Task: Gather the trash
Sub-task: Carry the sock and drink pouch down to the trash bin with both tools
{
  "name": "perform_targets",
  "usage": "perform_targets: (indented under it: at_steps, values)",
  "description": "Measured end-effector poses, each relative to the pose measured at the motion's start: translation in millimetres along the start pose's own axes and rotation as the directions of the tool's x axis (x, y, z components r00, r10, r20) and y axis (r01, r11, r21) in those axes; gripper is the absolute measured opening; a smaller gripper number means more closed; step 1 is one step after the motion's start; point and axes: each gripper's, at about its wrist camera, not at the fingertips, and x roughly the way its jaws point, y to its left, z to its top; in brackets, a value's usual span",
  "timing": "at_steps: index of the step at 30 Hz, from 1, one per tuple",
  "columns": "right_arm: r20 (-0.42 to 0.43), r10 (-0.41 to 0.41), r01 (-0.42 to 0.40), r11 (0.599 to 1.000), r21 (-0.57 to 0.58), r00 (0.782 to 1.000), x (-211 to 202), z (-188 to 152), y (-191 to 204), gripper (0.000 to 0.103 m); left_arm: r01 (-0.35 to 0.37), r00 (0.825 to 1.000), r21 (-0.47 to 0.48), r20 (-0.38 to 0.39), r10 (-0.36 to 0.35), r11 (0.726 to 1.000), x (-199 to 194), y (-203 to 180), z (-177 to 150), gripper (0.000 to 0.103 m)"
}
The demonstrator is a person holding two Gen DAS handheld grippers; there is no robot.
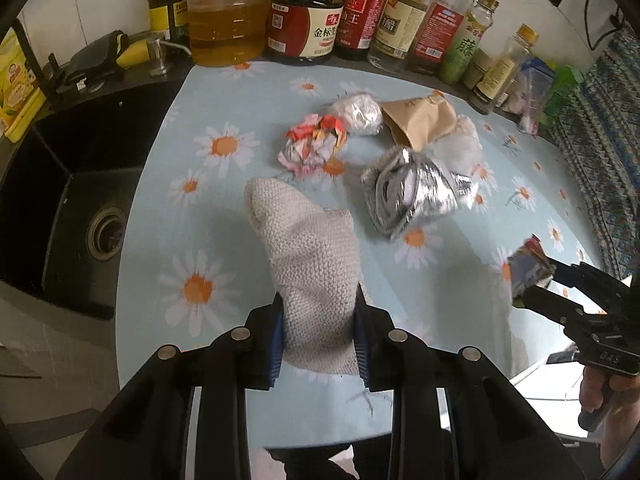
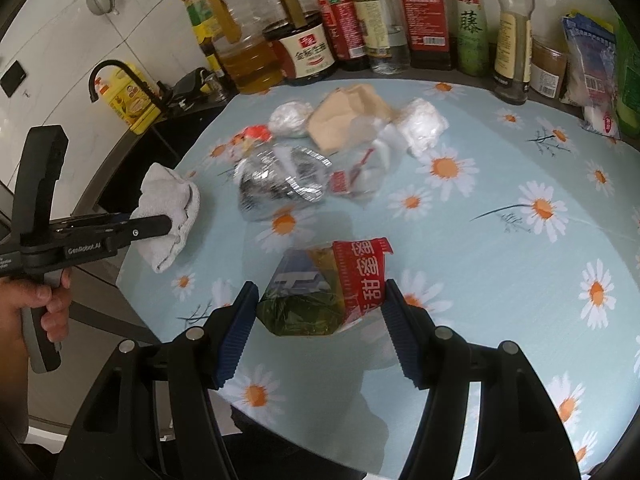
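My left gripper is shut on a grey knitted cloth and holds it over the daisy-print mat; the cloth also shows in the right wrist view. My right gripper is shut on a red and green snack wrapper, held above the mat near its front; it shows at the right in the left wrist view. On the mat lie a crumpled foil bag, a crumpled red and white paper, a white plastic wad, a brown paper pouch and clear plastic.
A row of oil and sauce bottles lines the back wall. A black sink with a faucet lies left of the mat. Packets stand at the back right. A patterned cloth covers the right side.
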Motion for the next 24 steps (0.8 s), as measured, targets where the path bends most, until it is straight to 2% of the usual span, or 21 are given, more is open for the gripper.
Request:
perform_targets:
  at_steps: [24]
  values:
    - [-0.059, 0.019, -0.021, 0.999, -0.027, 0.998, 8.1, -58.5, 93.9, 0.063, 0.150, 0.988, -0.002, -0.048, -0.150, 0.989, -36.9, 23.0, -99.9, 0.027]
